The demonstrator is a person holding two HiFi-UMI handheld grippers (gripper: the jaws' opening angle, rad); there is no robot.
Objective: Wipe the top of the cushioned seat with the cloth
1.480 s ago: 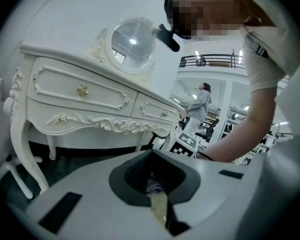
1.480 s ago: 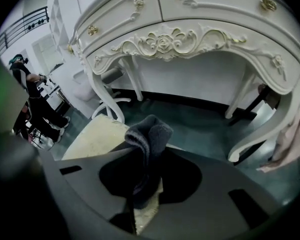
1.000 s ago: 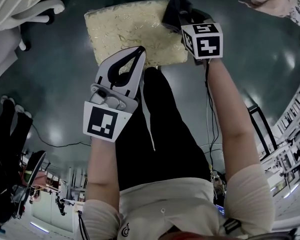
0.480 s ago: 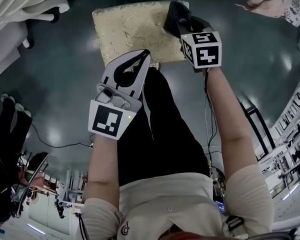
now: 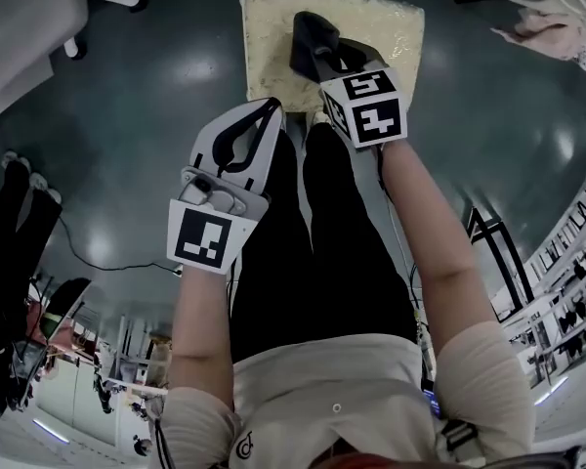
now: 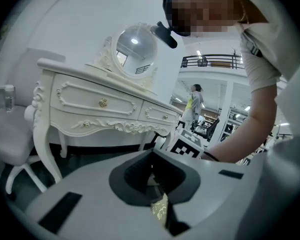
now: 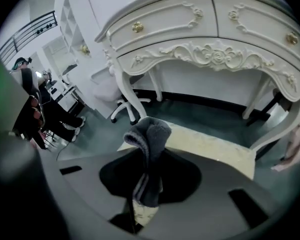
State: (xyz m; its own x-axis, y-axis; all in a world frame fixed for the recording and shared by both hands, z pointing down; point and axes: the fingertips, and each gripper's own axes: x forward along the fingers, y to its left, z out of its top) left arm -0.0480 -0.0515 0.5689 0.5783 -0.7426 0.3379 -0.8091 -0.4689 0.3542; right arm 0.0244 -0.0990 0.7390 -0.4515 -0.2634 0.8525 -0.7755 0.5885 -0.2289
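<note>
The cushioned seat [image 5: 371, 32] has a cream-gold patterned top and lies on the dark floor at the top of the head view. My right gripper [image 5: 319, 55] is shut on a dark grey cloth [image 5: 311, 37], which rests over the seat's left-middle part. In the right gripper view the cloth [image 7: 149, 134] bulges up between the jaws of the right gripper [image 7: 148, 164], with the seat [image 7: 210, 145] behind it. My left gripper [image 5: 271, 108] hovers at the seat's near left corner. Its jaws meet with nothing between them, as the left gripper [image 6: 152, 156] shows in its own view.
A white carved dressing table [image 7: 200, 29] stands just beyond the seat, with a round mirror [image 6: 135, 46] on top. A white swivel chair [image 7: 121, 106] is at its left. The person's black-trousered legs [image 5: 313, 262] reach to the seat's near edge. Dark clothing [image 5: 10, 262] hangs at left.
The right gripper has carried the cloth from the seat's far right corner leftward toward its middle. The left gripper has stayed by the near edge, shut.
</note>
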